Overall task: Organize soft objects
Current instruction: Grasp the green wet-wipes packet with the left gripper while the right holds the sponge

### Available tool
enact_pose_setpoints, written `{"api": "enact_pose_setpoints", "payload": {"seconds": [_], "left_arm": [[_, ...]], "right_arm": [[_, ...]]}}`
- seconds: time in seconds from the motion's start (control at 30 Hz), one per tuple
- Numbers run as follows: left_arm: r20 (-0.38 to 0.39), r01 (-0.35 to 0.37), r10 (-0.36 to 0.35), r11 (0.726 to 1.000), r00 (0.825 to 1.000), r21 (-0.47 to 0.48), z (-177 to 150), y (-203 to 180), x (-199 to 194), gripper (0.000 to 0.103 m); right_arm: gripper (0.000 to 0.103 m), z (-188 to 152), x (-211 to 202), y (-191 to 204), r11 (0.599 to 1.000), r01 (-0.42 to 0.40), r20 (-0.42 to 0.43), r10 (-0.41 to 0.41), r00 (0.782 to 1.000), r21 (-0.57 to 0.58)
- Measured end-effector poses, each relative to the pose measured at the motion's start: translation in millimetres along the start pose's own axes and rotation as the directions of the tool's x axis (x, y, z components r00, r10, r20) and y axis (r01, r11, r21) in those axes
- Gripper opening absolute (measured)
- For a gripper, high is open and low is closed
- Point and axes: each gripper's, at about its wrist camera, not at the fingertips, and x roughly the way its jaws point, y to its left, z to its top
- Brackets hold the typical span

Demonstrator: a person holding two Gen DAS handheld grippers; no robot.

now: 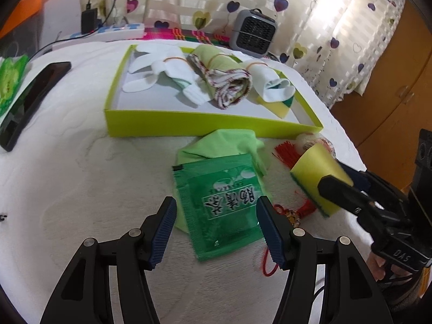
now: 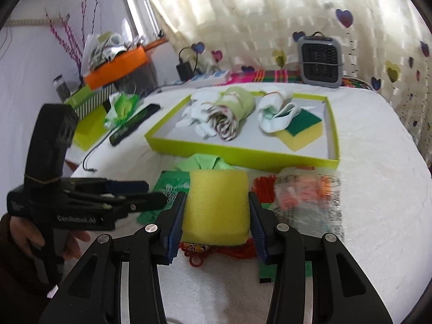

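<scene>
My right gripper [image 2: 217, 199] is shut on a yellow sponge [image 2: 217, 206], squeezed between both pads and lifted just above the white bed cover; the sponge [image 1: 316, 172] and the right gripper [image 1: 333, 175] also show at the right of the left wrist view. My left gripper [image 1: 216, 208] hovers open over a green packet [image 1: 221, 205] lying on a light green cloth [image 1: 224, 143]. Behind stands a lime tray [image 1: 189, 124] holding white gloves [image 1: 159, 70], a rolled cloth [image 1: 229, 81], a white roll [image 1: 270, 78] and another sponge [image 2: 299, 132]. The left gripper [image 2: 155, 191] appears left of the held sponge.
A red tassel ornament [image 1: 286, 154] and a clear packet [image 2: 307, 197] lie right of the green packet. A phone [image 1: 35, 94] rests at the left, a grey fan heater [image 1: 255, 33] and power strip [image 1: 118, 32] at the back. A wooden cabinet [image 1: 391, 81] borders the right.
</scene>
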Motion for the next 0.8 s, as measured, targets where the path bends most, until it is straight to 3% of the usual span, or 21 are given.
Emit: {"api": "enact_pose_setpoints", "payload": {"seconds": [0.47, 0.63, 0.8], "left_arm": [[-0.018, -0.156, 0.159, 0.983, 0.987, 0.092, -1, -29, 16, 0.071], [-0.008, -0.166, 0.167, 0.983, 0.986, 0.077, -1, -27, 16, 0.070], [0.011, -0.177, 0.177, 0.982, 0.984, 0.060, -3, -25, 13, 0.060]], "right_arm": [[0.045, -4, -15, 0, 1.000, -0.009, 0.057, 0.007, 0.998, 0.023], [0.045, -6, -17, -2, 0.999, -0.013, 0.061, 0.011, 0.998, 0.037], [0.045, -7, -16, -2, 0.999, -0.017, 0.060, 0.015, 0.998, 0.041]]}}
